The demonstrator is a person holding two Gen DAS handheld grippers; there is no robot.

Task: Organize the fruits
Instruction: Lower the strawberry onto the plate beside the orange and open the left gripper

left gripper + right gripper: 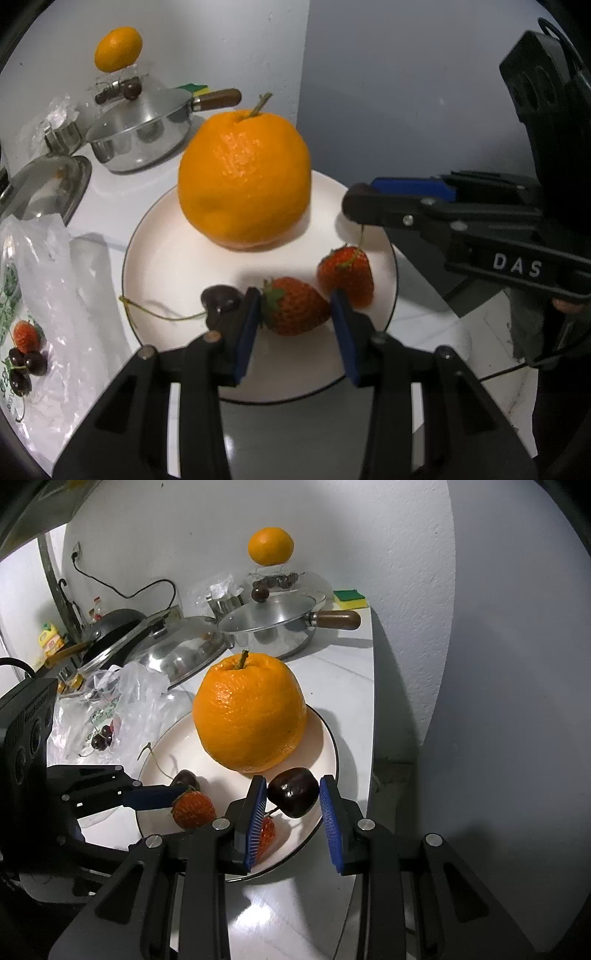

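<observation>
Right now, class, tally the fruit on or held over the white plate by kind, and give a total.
Orange: 1
Strawberries: 2
Cherries: 2
Total: 5

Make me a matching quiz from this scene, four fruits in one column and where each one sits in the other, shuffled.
Things:
1. large orange with a stem
2. small orange
3. red strawberry
4. dark cherry

Places:
A. between the right tool pads
B. raised up at the back, by the wall
C. between the left tool pads
D. standing on the round white plate, free of both tools

Pairs: 1-D, 2-B, 3-C, 4-A
</observation>
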